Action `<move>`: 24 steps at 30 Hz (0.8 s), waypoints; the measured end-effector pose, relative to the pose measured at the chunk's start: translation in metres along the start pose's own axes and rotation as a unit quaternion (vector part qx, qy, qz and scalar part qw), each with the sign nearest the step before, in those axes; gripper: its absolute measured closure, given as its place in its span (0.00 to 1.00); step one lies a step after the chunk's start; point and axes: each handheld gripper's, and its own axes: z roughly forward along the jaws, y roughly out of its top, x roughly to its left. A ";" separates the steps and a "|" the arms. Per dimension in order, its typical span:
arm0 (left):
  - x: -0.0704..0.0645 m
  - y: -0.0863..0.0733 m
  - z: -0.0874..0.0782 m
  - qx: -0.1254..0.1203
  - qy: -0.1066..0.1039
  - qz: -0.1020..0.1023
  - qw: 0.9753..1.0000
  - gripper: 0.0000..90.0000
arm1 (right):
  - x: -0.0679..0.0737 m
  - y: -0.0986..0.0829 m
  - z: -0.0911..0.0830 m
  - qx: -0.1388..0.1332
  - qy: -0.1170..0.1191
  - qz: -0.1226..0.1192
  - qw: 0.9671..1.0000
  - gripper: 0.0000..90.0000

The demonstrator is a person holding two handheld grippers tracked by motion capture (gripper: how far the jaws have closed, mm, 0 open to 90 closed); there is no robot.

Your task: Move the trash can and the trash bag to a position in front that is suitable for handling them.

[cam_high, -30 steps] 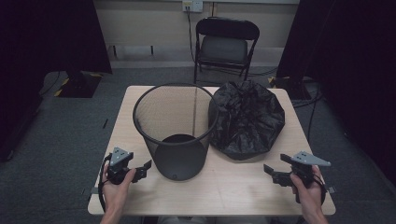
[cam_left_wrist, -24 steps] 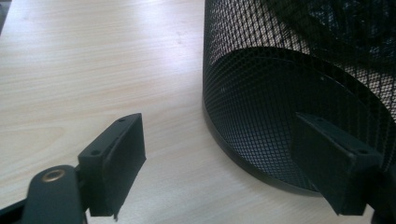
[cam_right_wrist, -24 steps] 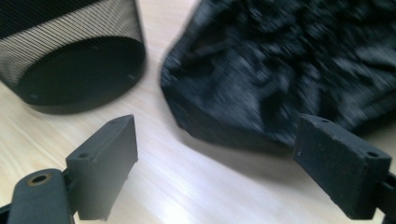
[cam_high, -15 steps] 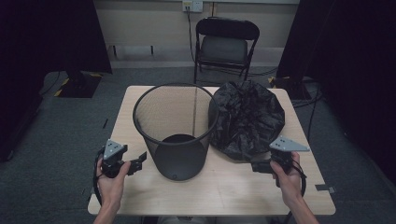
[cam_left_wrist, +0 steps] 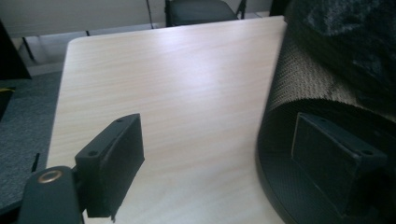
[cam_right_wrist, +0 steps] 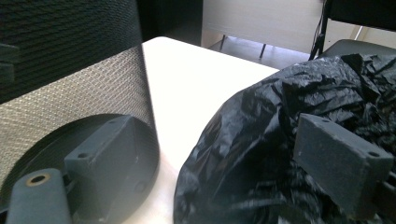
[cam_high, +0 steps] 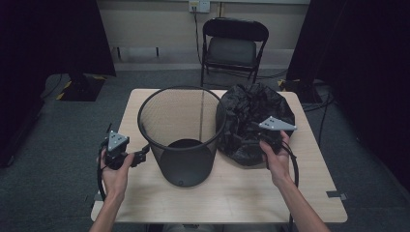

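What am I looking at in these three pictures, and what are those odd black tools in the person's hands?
A person sits at a wooden table and holds a hand-operated gripper in each hand, each with two black jaws. The high view is taken from above, looking down on the table. The other two pictures come from small cameras riding on the grippers, looking along their jaws.

On the table stand a black mesh wastebasket and, touching it, a crumpled black plastic bag. The left gripper is open, with its far jaw beside the basket's lower wall. The right gripper is open too, its jaws spread at the bag's edge. Neither holds anything yet. A folding chair stands behind the table.
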 end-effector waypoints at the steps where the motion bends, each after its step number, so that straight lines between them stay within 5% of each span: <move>1: 0.003 0.000 0.003 -0.003 -0.007 -0.011 1.000 0.18 | 0.000 0.001 0.005 0.001 -0.003 0.000 1.000 0.14; 4: 0.008 0.001 0.011 -0.005 -0.003 -0.020 1.000 0.18 | -0.001 0.003 0.020 -0.003 -0.007 0.005 1.000 0.14; 6: 0.009 0.001 0.016 -0.006 -0.018 -0.033 0.999 0.18 | -0.001 0.002 0.030 0.002 -0.015 0.004 1.000 0.14; 17: -0.001 -0.001 0.028 0.000 -0.013 0.007 1.000 0.22 | 0.010 0.004 0.067 0.001 -0.032 0.014 0.999 0.14; 24: -0.014 0.001 0.024 0.004 -0.020 0.038 0.999 0.43 | 0.020 0.003 0.068 -0.004 -0.024 -0.009 1.000 0.30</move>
